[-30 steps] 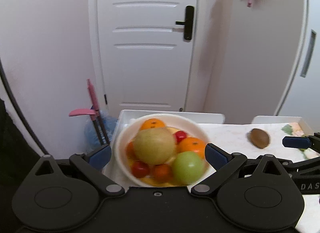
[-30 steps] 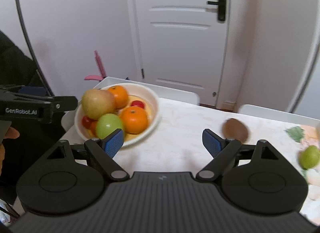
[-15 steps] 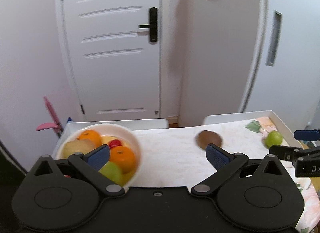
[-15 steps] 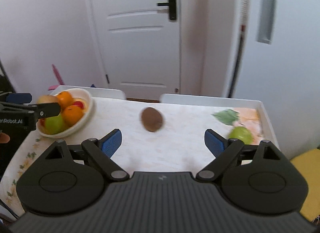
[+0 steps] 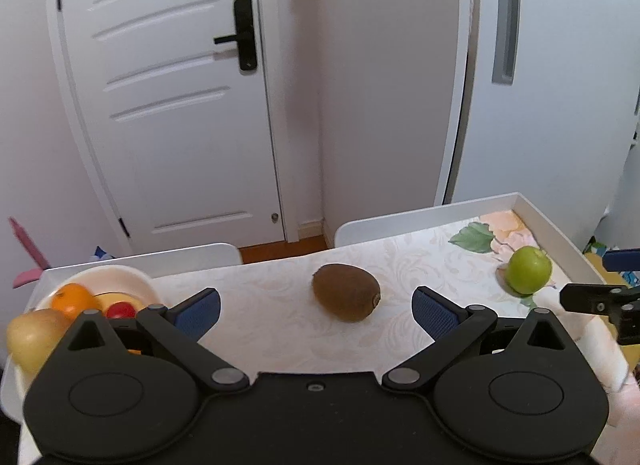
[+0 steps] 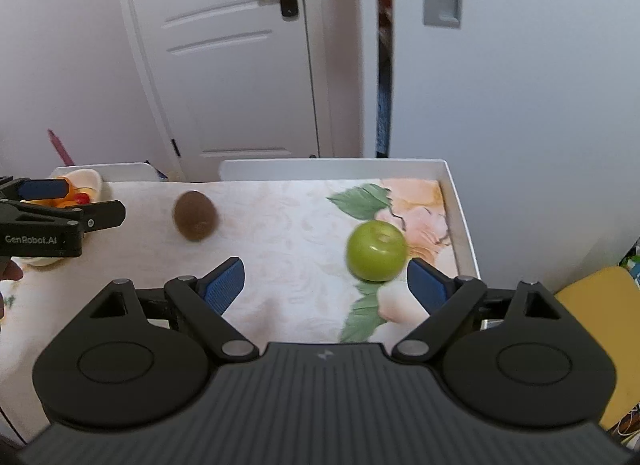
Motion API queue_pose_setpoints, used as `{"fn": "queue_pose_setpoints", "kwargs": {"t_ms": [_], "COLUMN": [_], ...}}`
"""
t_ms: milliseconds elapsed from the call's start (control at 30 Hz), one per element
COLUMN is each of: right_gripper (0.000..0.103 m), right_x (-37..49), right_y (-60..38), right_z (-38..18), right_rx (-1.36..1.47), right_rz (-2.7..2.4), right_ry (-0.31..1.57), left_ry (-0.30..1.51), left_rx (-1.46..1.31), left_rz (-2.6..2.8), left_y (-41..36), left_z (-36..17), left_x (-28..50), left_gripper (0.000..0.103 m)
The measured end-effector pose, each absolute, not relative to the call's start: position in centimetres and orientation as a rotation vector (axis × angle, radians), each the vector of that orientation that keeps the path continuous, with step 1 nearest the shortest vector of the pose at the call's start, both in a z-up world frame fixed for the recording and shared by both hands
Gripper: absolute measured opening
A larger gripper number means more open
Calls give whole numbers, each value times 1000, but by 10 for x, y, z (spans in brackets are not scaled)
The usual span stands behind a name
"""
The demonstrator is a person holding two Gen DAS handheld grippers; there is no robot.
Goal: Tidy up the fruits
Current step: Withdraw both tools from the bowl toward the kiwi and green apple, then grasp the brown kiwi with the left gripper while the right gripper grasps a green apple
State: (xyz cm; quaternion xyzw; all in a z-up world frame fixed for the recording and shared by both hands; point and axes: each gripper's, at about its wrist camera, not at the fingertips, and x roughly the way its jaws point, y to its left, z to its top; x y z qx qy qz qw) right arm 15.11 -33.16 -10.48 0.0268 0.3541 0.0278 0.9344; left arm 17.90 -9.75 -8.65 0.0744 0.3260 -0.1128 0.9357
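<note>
The left wrist view shows the bowl (image 5: 132, 279) at the table's (image 5: 260, 305) far left, holding an orange (image 5: 74, 299), a pear (image 5: 32, 335) and a red fruit (image 5: 120, 310); the right wrist view mostly hides it behind the left gripper (image 6: 84, 209). The kiwi (image 5: 346, 292) lies mid-table, ahead of the left gripper (image 5: 316, 307), released and level. The right gripper (image 6: 324, 279), also released, hovers low with the green apple (image 6: 376, 251) just beside its right finger.
</note>
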Motion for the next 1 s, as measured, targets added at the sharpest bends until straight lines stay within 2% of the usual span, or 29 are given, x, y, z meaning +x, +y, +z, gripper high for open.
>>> {"fn": "queue_pose_setpoints", "kwargs": {"t_ms": [267,500,633,867,1000], "right_gripper": [101,96,91,90,87], "right_x": [176,194,202,213,217], "right_y": [-345,-347,-347,-345,-344], "right_z": [-130,-144,-149,-154,-156], "right_rx": [91,123,134,152,155], "right_rz": [19,-20,-41,-76,-87], "right_ry": [752,779,788,790,798], "left_ry": [696,730,746,762,770], "left_rx": [222,281,293,310,313], "left_rz": [-304,-373,-413,-476,-508], "left_y": [-113,-117,-117,-122,-124], "left_z": [-122,-145,-152,-161,-165], "left_x": [222,250,261,270,273], "left_gripper": [103,101,96,91,80]}}
